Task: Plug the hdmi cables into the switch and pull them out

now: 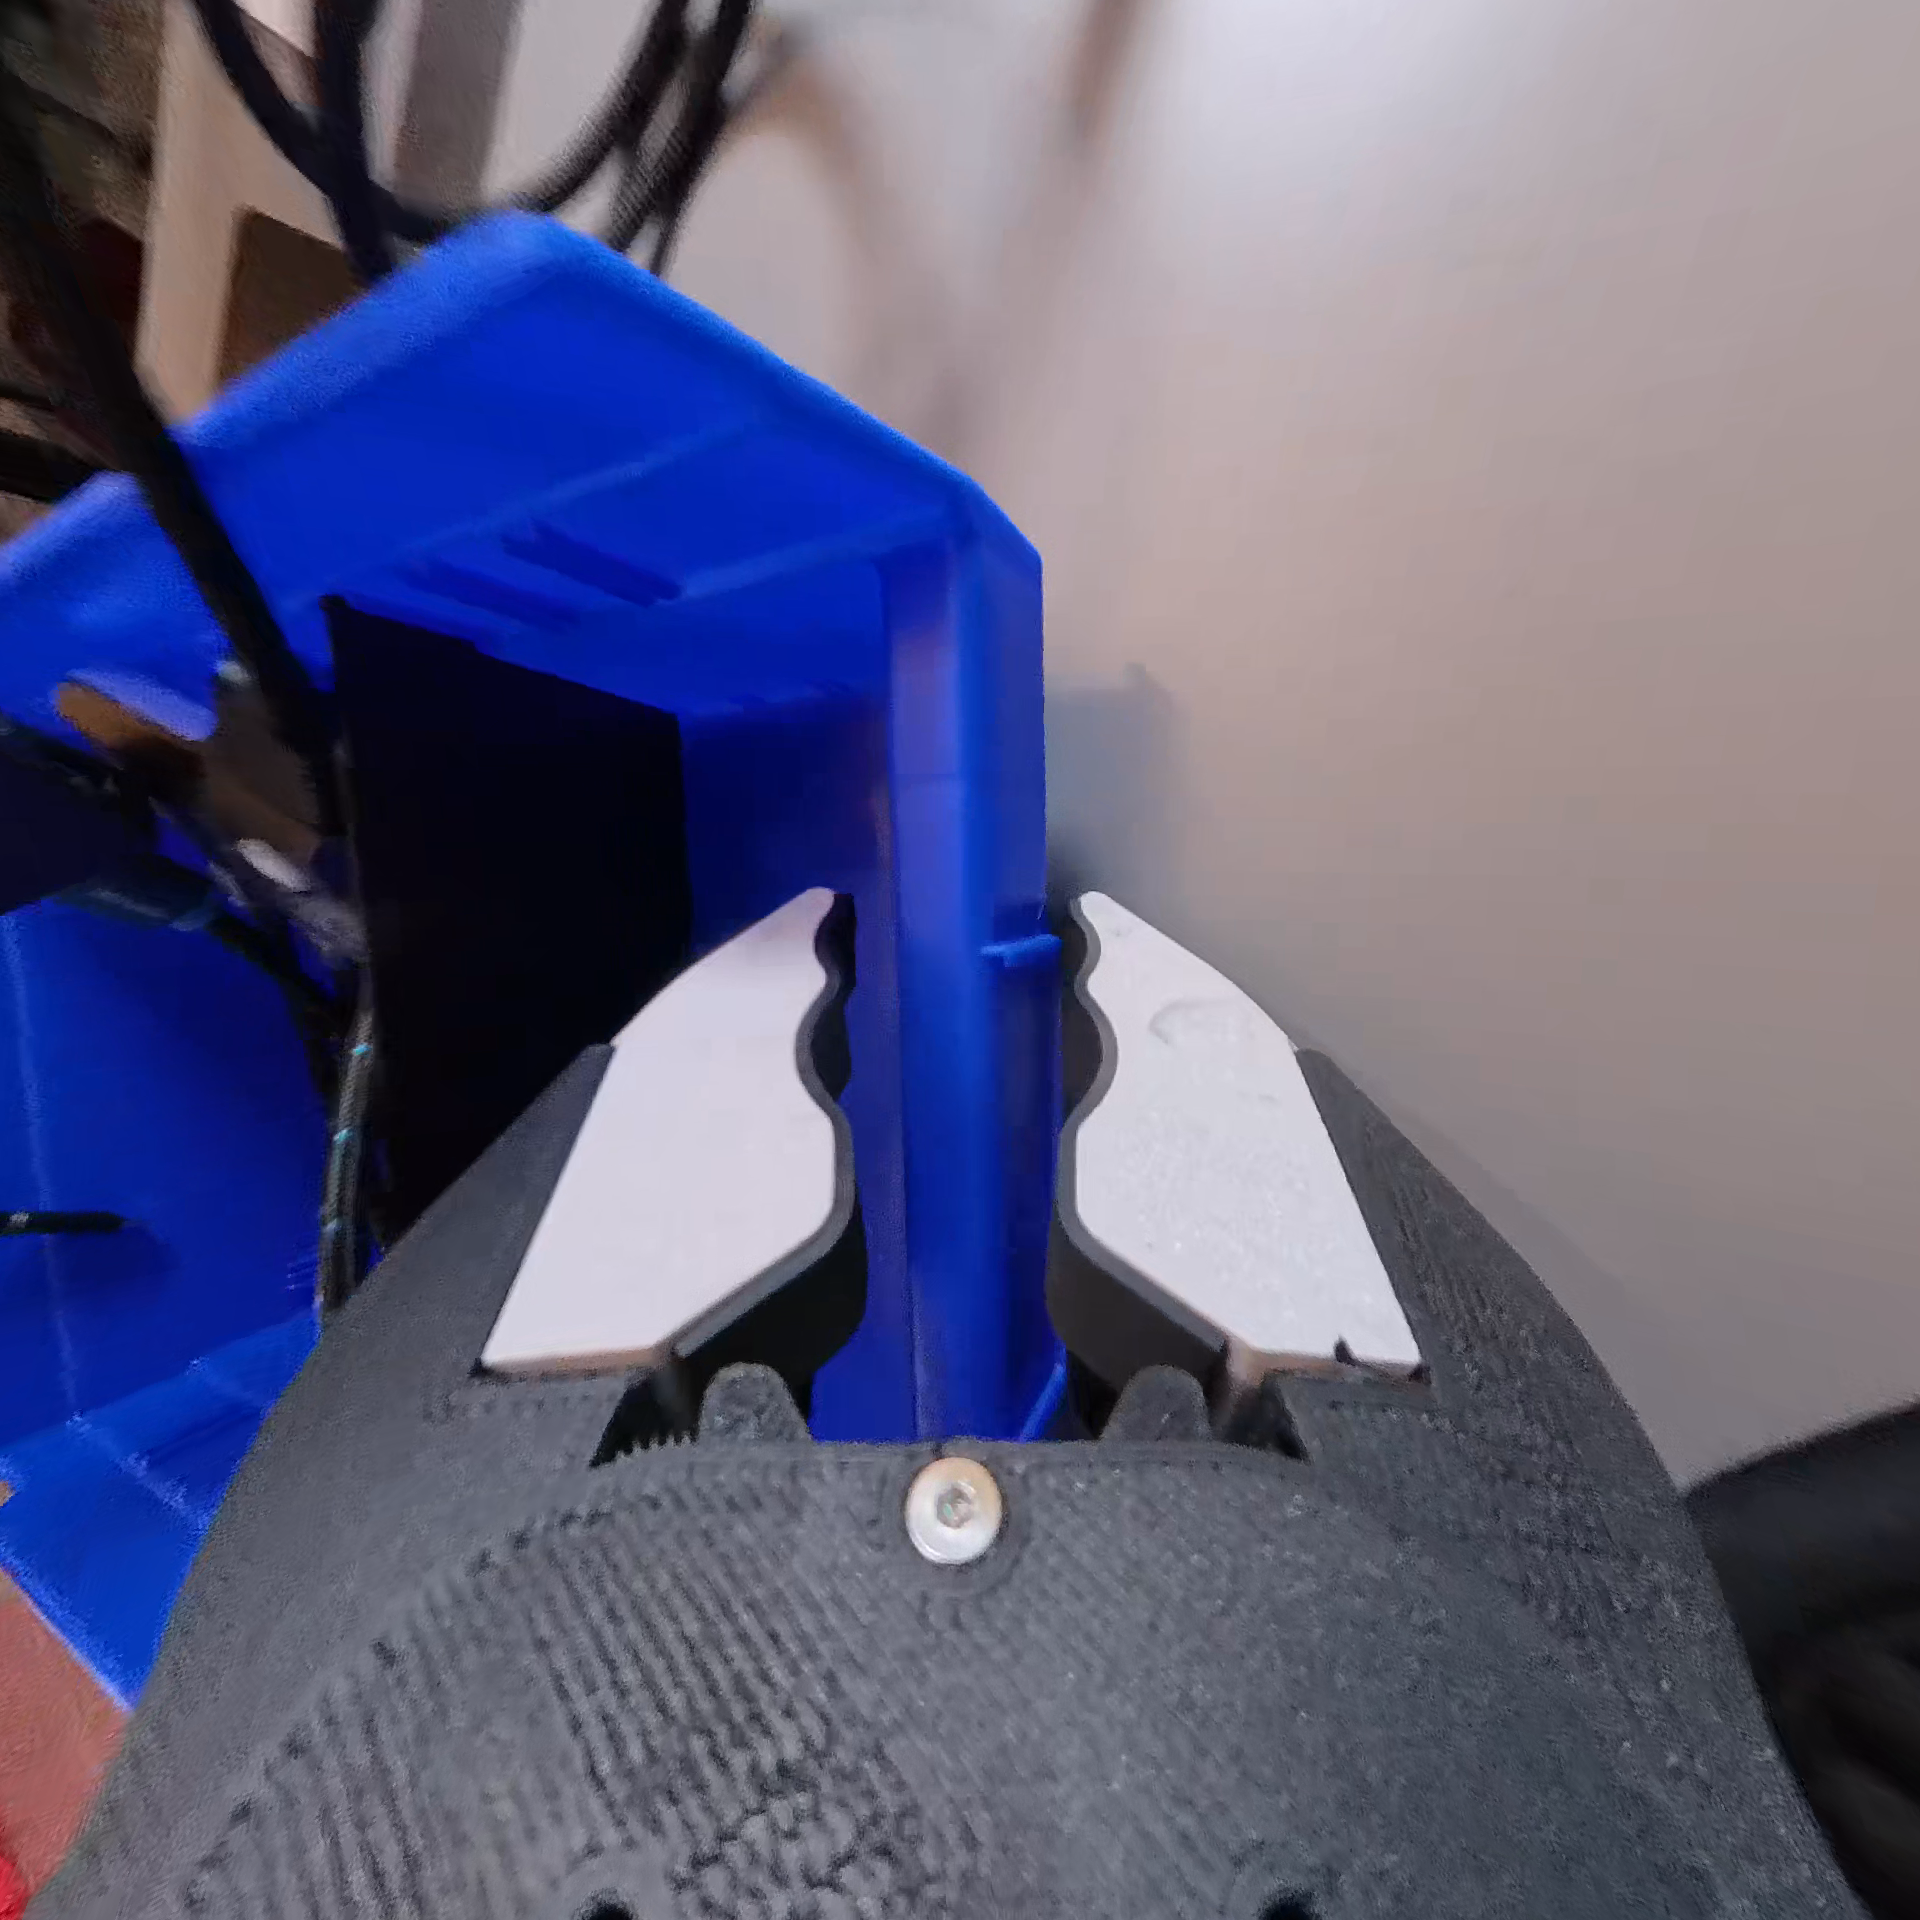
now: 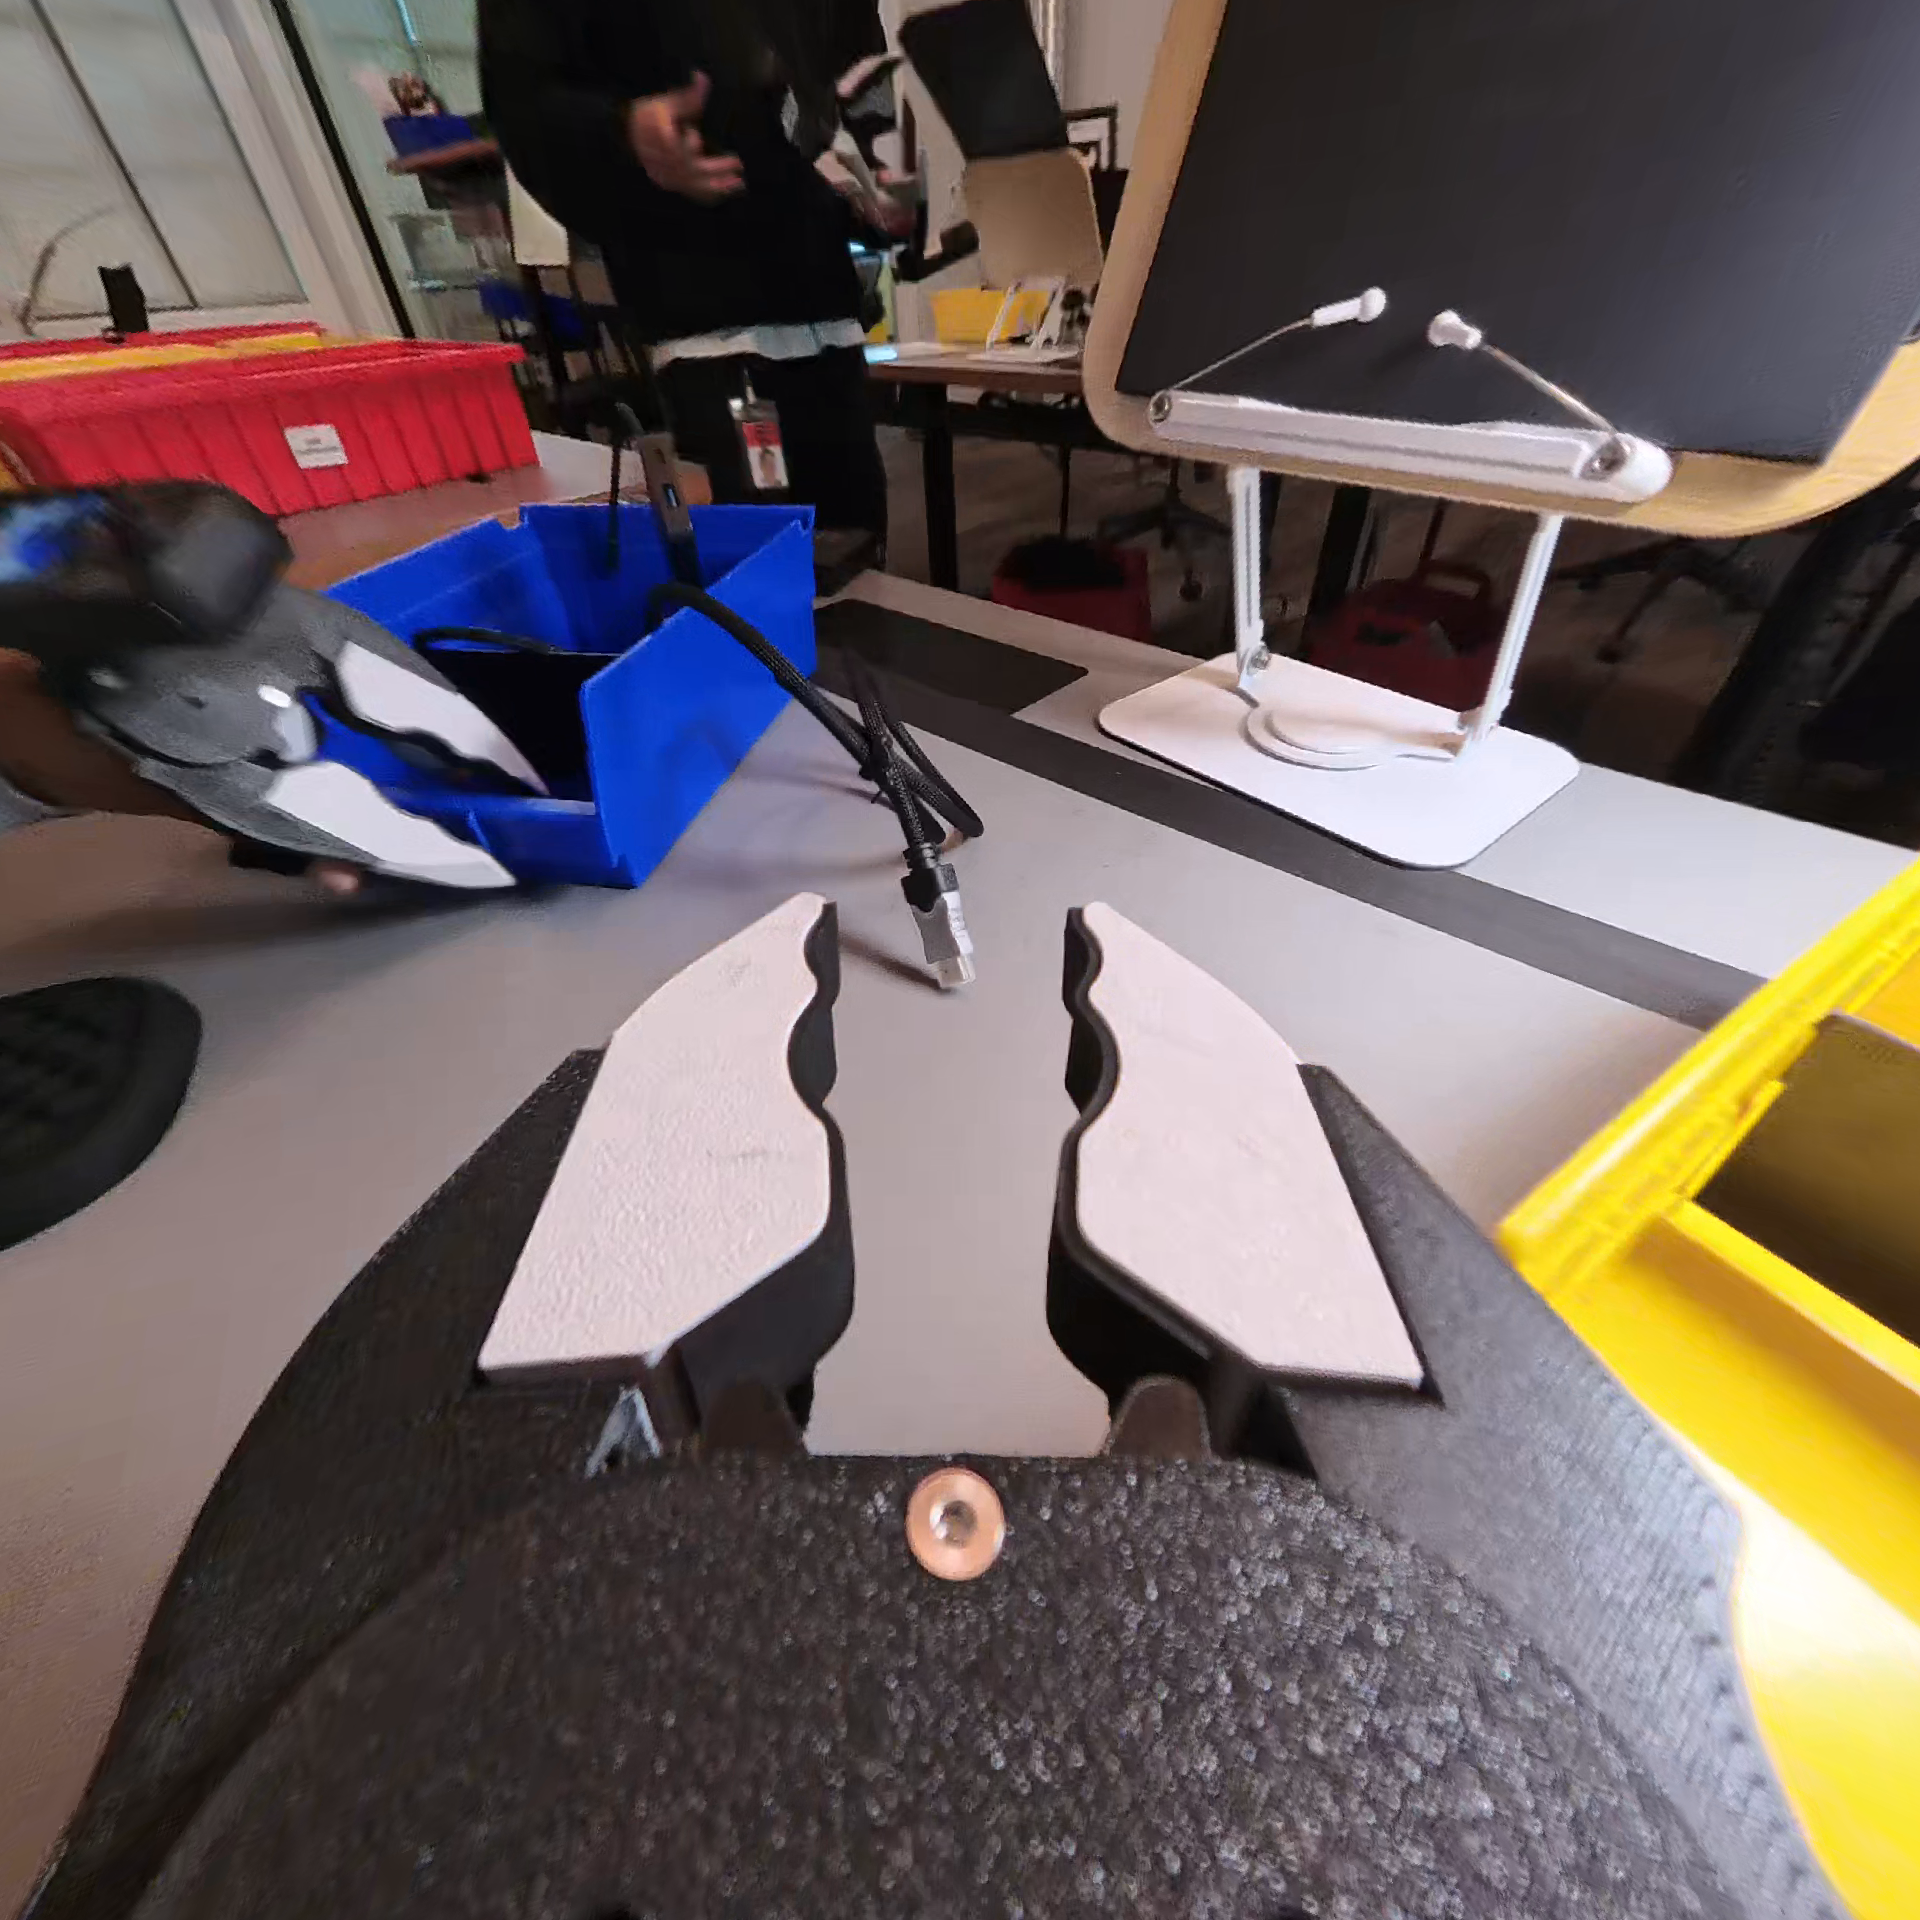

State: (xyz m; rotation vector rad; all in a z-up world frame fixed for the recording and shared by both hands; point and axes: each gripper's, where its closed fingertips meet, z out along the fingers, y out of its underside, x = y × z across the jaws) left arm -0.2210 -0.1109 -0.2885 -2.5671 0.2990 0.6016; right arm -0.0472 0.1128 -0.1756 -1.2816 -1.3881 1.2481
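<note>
Left hand-held gripper (image 1: 951,914) clamps the wall of a blue bin (image 1: 623,499) holding black braided cables (image 2: 831,717), at ten o'clock in the right wrist view. Right hand-held gripper (image 2: 948,914) hovers with jaws parted and empty above the grey surface (image 2: 312,1091), an HDMI plug (image 2: 940,930) lying at twelve o'clock just beyond its tips.

blue bin (image 2: 686,717), black braided cable (image 2: 831,707), yellow bin (image 2: 1662,1226), red ribbed crate (image 2: 260,426), grey table (image 2: 312,1091)
</note>
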